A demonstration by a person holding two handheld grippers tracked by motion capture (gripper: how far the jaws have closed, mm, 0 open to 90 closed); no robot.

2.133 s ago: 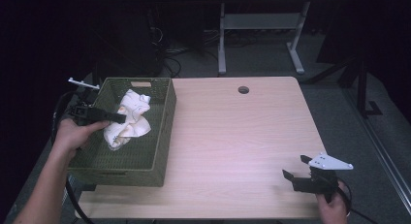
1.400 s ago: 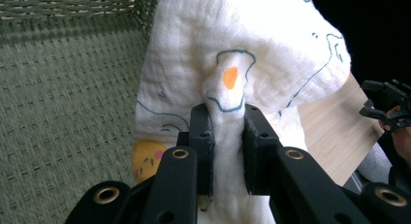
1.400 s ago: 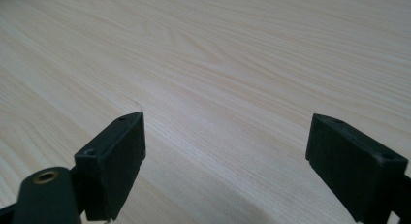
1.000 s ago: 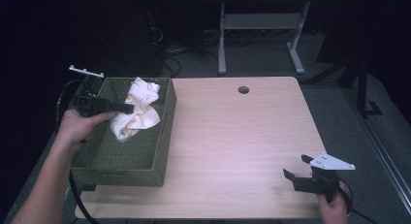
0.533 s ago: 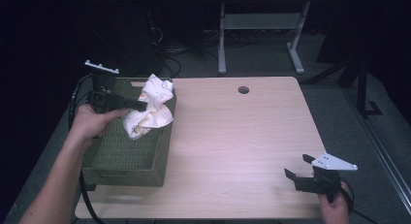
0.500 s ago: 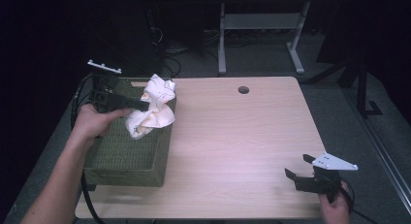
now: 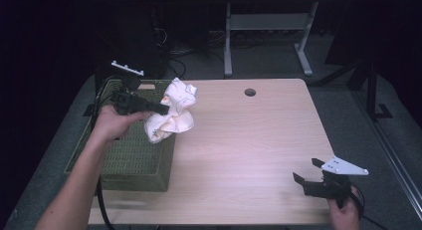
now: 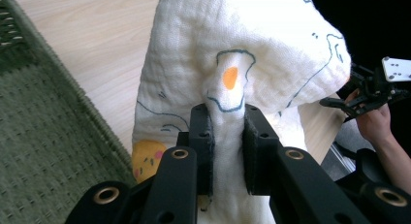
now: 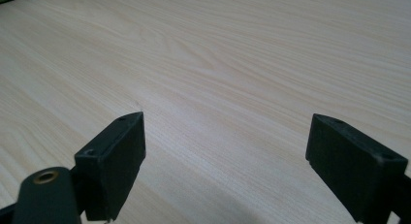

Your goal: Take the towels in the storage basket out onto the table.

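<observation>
A crumpled white cloth [image 7: 171,113] with blue and orange prints hangs in the air over the right rim of the green basket [image 7: 124,155]. My left gripper [image 7: 163,110] is shut on a fold of it; in the left gripper view the cloth [image 8: 232,59] is pinched between both black jaws of that gripper [image 8: 228,136]. My right gripper [image 7: 304,172] rests low at the table's front right corner, open, with bare wood between the jaws of this gripper [image 9: 225,156].
The wooden table [image 7: 249,140] has a round cable hole [image 7: 250,92] near its far edge. The green basket takes up the table's left side. A grey desk frame [image 7: 263,26] and dark floor lie beyond the table.
My left gripper has lifted the cloth out of the basket and carried it up and to the right, over the basket's right rim. The right gripper has stayed put.
</observation>
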